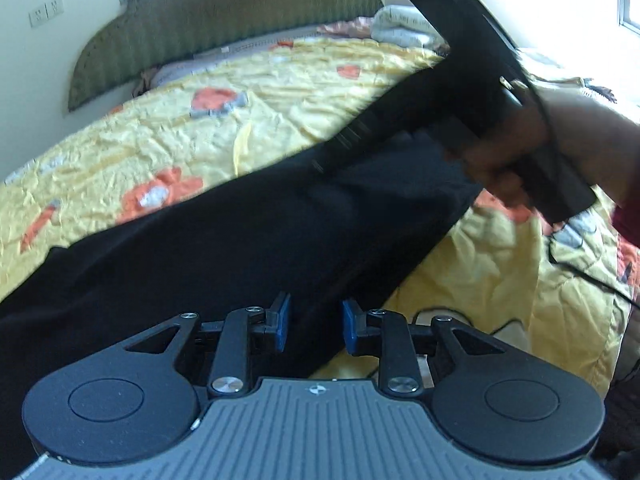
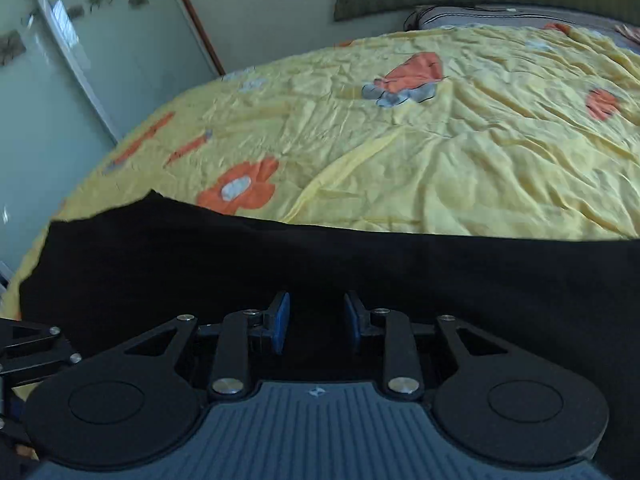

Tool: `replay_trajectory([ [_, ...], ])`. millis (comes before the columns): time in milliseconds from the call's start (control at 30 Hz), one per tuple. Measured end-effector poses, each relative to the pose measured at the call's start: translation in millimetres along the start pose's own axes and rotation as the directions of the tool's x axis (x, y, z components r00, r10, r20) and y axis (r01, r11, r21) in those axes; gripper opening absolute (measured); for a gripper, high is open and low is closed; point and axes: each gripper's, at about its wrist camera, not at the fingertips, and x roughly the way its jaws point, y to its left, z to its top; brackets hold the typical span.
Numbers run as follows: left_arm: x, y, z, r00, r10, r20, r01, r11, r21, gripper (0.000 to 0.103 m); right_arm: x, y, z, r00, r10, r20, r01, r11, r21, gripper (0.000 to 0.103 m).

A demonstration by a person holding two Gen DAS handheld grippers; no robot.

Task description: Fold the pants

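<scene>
Home bedroom: bed (image 2: 440,152), padded headboard (image 1: 224,20), probably wardrobe (image 2: 80,60).

Pants (image 1: 248,248): one pair, black, spread across the bed.

Bedspread (image 1: 280,92): one, yellow, printed with orange-and-grey motifs; six orange motifs countable in the right wrist view, others cut off at the edges.

Headboard (image 1: 224,20): one, olive green, ribbed.

Pillow or folded cloth (image 1: 404,26): one pale bundle at the head of the bed; exact kind cannot be told.

Wall sockets (image 1: 46,12): one plate with two outlets.

Tongs: two sets. Left tongs (image 1: 316,324), two blue pads (image 1: 282,324), parted. Right tongs (image 2: 316,322), two blue pads (image 2: 281,322), parted.

Hands: one visible (image 1: 520,152), gripping the right tool's handle.

Cable (image 1: 592,280): one, black.
</scene>
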Motion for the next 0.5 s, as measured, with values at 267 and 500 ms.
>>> replay_trajectory([
  [267, -21.3, 10.0, -0.8, 0.998, -0.035, 0.049, 0.038, 0.998, -0.045, 0.034, 1.9, 21.0, 27.0, 0.997, 0.010, 0.072, -0.011, 1.000, 0.010, 0.032],
  [500, -59.1, 49.8, -10.0, 0.986, 0.136, 0.100, -0.120, 0.981, -0.151, 0.041, 25.3, 54.4, 8.6, 0.997, -0.060, 0.048, 0.063, 0.997, -0.050, 0.036],
])
